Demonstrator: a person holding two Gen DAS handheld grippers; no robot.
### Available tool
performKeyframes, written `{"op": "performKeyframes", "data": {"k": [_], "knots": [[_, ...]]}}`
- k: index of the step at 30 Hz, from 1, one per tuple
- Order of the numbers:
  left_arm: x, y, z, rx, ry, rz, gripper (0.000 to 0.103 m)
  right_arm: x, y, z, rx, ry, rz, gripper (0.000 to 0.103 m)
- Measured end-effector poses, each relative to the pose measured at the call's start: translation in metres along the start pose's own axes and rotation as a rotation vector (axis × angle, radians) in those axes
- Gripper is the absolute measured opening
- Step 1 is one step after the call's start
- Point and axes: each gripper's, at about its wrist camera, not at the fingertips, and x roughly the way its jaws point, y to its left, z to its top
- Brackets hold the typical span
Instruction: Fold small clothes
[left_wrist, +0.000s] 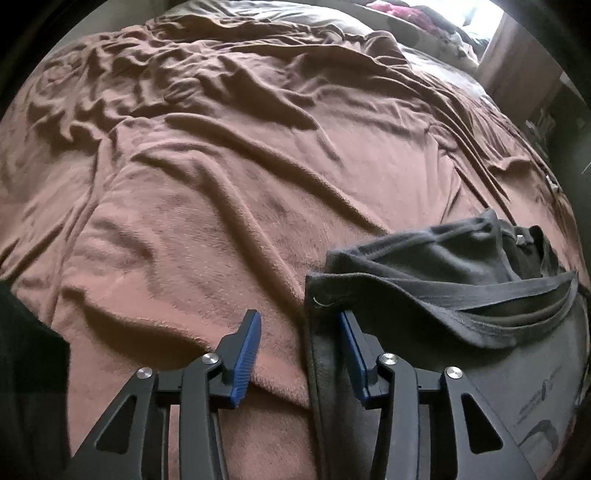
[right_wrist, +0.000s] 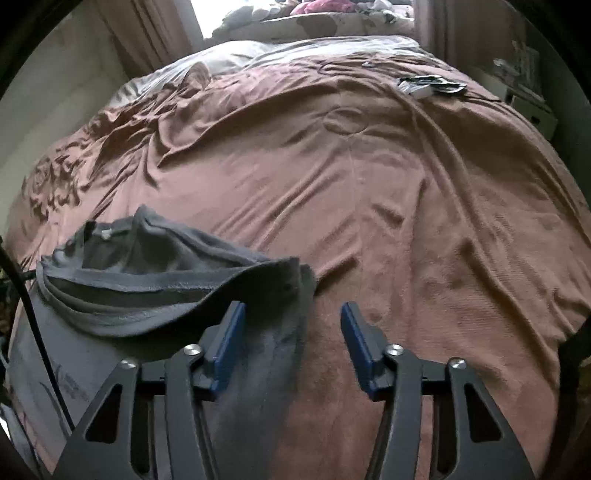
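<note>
Left gripper (left_wrist: 301, 325) stands with jaws spread wide, gripping nothing, astride the left edge of the dark grey garment (left_wrist: 461, 280); one blue pad (left_wrist: 352, 350) sits over the cloth, the other over the brown blanket (left_wrist: 221, 177). Garment lies crumpled on the blanket, its upper part doubled over. Right gripper (right_wrist: 291, 323) likewise stands released, straddling the garment's (right_wrist: 147, 280) right edge. Printed papers (right_wrist: 430, 85) lie well beyond the garment, toward the far right.
</note>
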Motion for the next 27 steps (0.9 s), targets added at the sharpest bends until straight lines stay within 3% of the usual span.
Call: {"op": "performKeyframes", "data": {"k": [5, 11, 22, 27], "knots": [[0.003, 0.003, 0.003, -0.003, -0.021, -0.028, 0.044, 0.011, 0.009, 0.011, -0.036, -0.005, -0.014, 0.027], [0.010, -0.003, 0.005, -0.005, -0.028, -0.078, 0.027, 0.006, 0.010, 0.007, -0.032, -0.027, -0.028, 0.011], [0.005, -0.001, -0.002, -0.053, 0.024, -0.136, 0.015, -0.010, 0.016, 0.005, -0.038, -0.067, -0.046, 0.007], [-0.009, -0.004, -0.003, -0.051, -0.030, -0.124, 0.007, -0.017, 0.017, 0.004, -0.032, -0.084, -0.037, 0.006]]}}
